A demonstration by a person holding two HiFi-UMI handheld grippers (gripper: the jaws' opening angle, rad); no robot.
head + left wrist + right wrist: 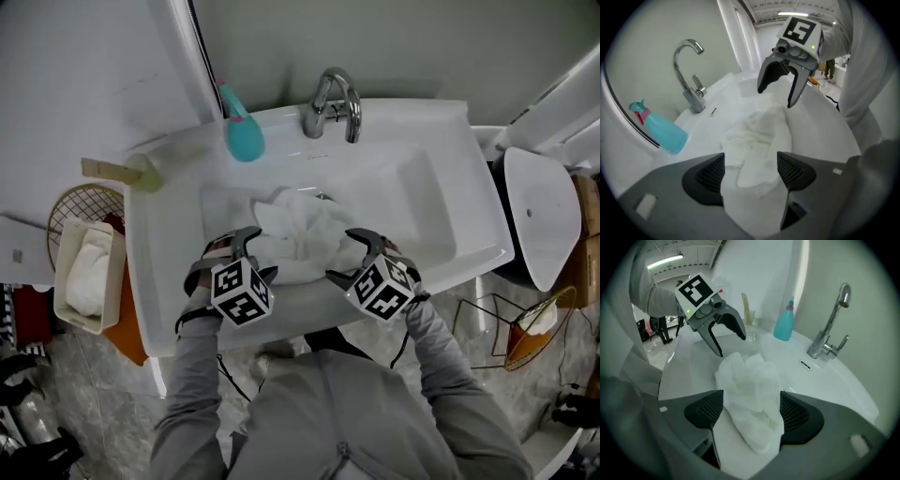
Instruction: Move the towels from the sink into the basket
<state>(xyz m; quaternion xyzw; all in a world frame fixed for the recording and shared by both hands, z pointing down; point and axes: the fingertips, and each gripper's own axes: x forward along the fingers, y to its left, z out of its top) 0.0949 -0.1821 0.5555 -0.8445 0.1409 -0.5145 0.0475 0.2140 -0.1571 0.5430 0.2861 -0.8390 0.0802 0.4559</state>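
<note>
Left gripper: the left gripper (751, 173) stands open, its jaws well apart and pointing steeply down into the sink (427, 202). The near end of the white towel (759, 136) lies between the pads, and neither pad presses on it.

Right gripper: the right gripper (752, 413) is open too, about as wide. A bunched fold of the same towel sits between its jaws. The cloth comes very near the right-hand pad, but there is no clamp on it.

Towel and grippers: the towel is crumpled in the middle of the basin. The left gripper is at its left end and the right gripper at its right end, and they face each other across it.

Gripper views only: each shows the other gripper's open jaws above the far end of the towel. Each also shows the overflow slot (805, 364) in the basin wall below the faucet (829, 324).

Head view only: the white basket (64, 258) stands left of the sink and lower than it, well apart from both grippers, with another white cloth (89, 277) inside. The person's grey sleeves reach in from below.

Behind the basin: a teal spray bottle (242, 131) lies on the rim, left of the faucet.
</note>
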